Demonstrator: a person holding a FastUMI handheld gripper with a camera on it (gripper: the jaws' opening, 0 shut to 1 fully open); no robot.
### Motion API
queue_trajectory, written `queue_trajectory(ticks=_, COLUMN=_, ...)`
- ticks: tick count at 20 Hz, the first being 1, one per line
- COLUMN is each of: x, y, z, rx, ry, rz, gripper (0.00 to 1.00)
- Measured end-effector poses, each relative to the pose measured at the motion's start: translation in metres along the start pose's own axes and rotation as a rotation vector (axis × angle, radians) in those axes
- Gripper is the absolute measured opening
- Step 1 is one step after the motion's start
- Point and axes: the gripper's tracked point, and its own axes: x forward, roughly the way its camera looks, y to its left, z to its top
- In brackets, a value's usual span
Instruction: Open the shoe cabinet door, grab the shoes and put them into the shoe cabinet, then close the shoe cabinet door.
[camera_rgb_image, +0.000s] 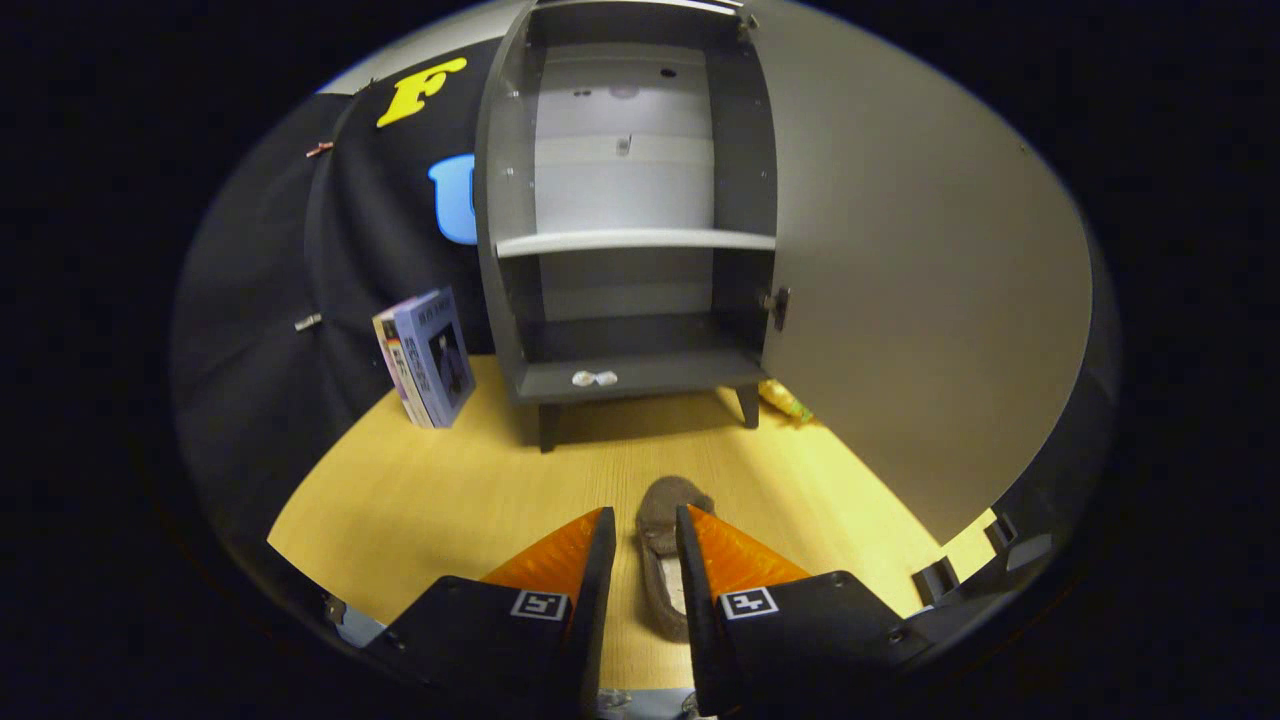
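A brown furry slipper (664, 520) shows in the narrow gap between the fingers of my gripper (646, 522), toe pointing toward the cabinet. The right finger overlaps its right side. A thin strip of floor shows between the slipper and the left finger, so I cannot tell whether the fingers press on it. Beyond them stands the dark grey shoe cabinet (630, 375) on short legs. Its door (900, 300) is swung wide open to the right, with a small latch (778, 305) at its hinge side. Inside, a pale shelf (635, 241) divides the cabinet. Two small shiny bits (594, 378) lie on its bottom board.
The wooden floor (440, 490) stretches from the fingers to the cabinet. A pair of books (428, 357) leans against the black cloth wall left of the cabinet. A yellow-green packet (785, 400) lies under the open door by the cabinet's right leg.
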Motion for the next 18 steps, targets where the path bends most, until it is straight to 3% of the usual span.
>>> queue_trajectory(ticks=7, x=0.055, y=-0.002, z=-0.077, rx=-0.053, ry=0.155, rz=-0.02, gripper=0.41)
queue_trajectory(ticks=18, x=0.1, y=-0.003, z=-0.103, rx=-0.06, ry=0.221, rz=-0.023, gripper=0.41)
